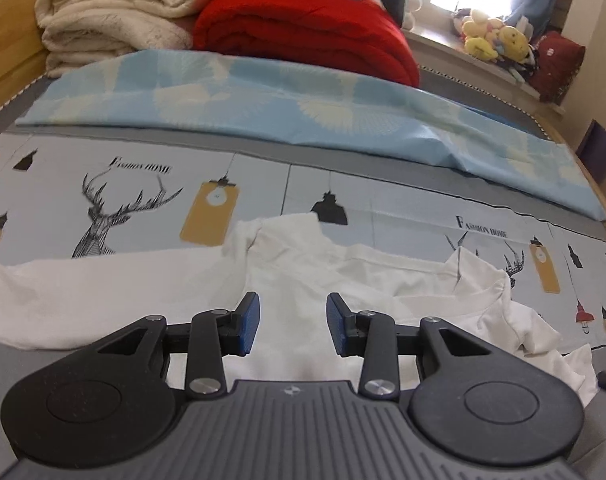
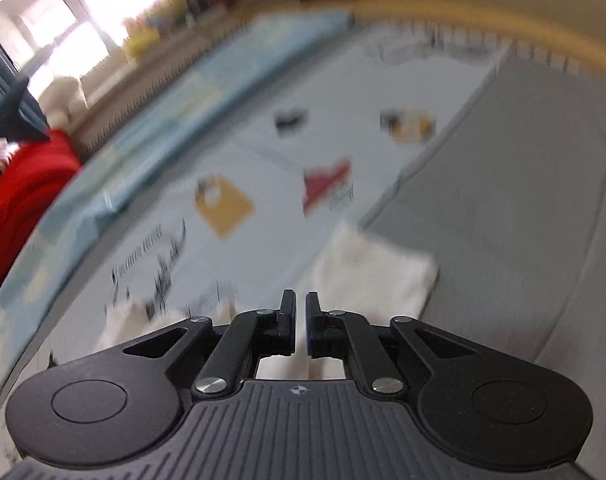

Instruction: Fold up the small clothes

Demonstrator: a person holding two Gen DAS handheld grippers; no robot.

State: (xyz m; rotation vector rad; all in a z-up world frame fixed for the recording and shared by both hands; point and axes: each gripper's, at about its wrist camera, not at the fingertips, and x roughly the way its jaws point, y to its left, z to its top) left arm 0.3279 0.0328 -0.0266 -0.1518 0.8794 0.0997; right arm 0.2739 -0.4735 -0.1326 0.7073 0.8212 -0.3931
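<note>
A small white garment [image 1: 303,276] lies spread and partly rumpled on the printed bed sheet [image 1: 143,184], its sleeve reaching to the left. My left gripper [image 1: 293,322] is open just above the garment's middle, with nothing between its blue pads [image 1: 250,324]. In the blurred right wrist view, my right gripper [image 2: 300,326] has its jaws almost together with a thin gap and nothing visibly between them. A white part of the garment [image 2: 371,276] lies just beyond and under it, beside the grey mattress [image 2: 523,200].
A folded light blue sheet [image 1: 303,104] lies across the bed behind the garment. A red quilt [image 1: 303,32] and a cream blanket [image 1: 115,12] are stacked at the back. Plush toys [image 1: 495,36] sit on the window ledge. A wooden bed frame [image 2: 483,16] borders the mattress.
</note>
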